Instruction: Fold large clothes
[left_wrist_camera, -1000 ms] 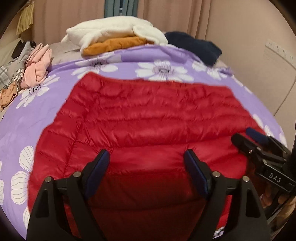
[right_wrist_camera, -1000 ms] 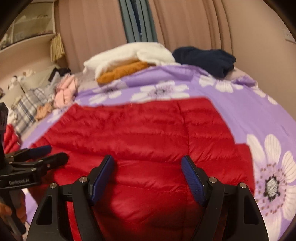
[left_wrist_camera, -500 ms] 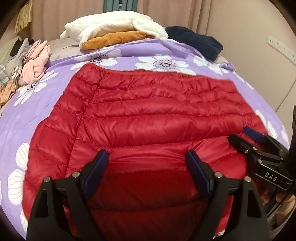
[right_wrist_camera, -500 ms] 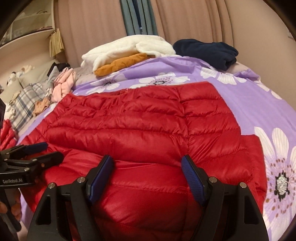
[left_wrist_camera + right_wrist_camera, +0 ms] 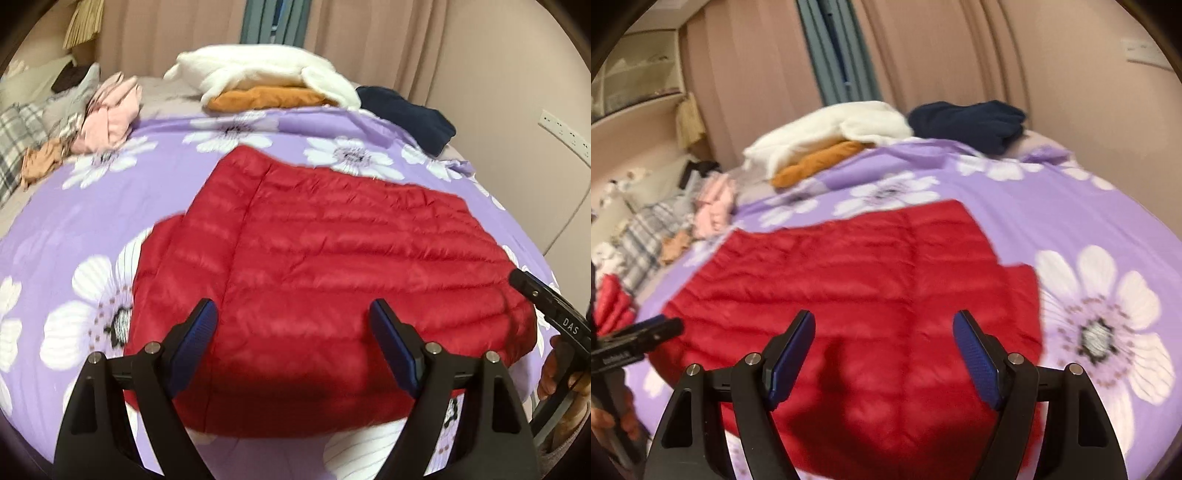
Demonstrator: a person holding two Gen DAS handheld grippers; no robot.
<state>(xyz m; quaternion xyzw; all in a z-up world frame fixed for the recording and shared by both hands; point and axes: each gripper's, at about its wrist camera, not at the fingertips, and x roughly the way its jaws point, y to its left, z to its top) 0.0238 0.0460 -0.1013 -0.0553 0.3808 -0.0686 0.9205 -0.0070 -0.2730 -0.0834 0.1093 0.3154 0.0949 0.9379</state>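
Red quilted puffer jacket (image 5: 332, 266) lies flat on the purple floral bedspread (image 5: 92, 221), roughly mid-bed, near hem close to the bed's front edge. Looks like a light, down-filled shell: soft, compressible, slick nylon face, so I'd expect it to spring back after a fold and slide out of a shallow pinch. Best hold, as I judge it, is a deep bite on a stitched edge or corner, hem or side seam, not the puffy middle of a panel. Left gripper (image 5: 291, 343) hovers above the jacket's near hem, jaws spread wide, nothing between them. Right gripper (image 5: 882, 354) does the same over the jacket's near right part, jaws also wide apart and empty. Both views are motion-blurred. Beyond the jacket's far edge: white fleece (image 5: 266, 70) stacked on an orange garment (image 5: 266, 98), navy garment (image 5: 406, 118) to their right, pink clothes (image 5: 110, 114) off to the jacket's far left.
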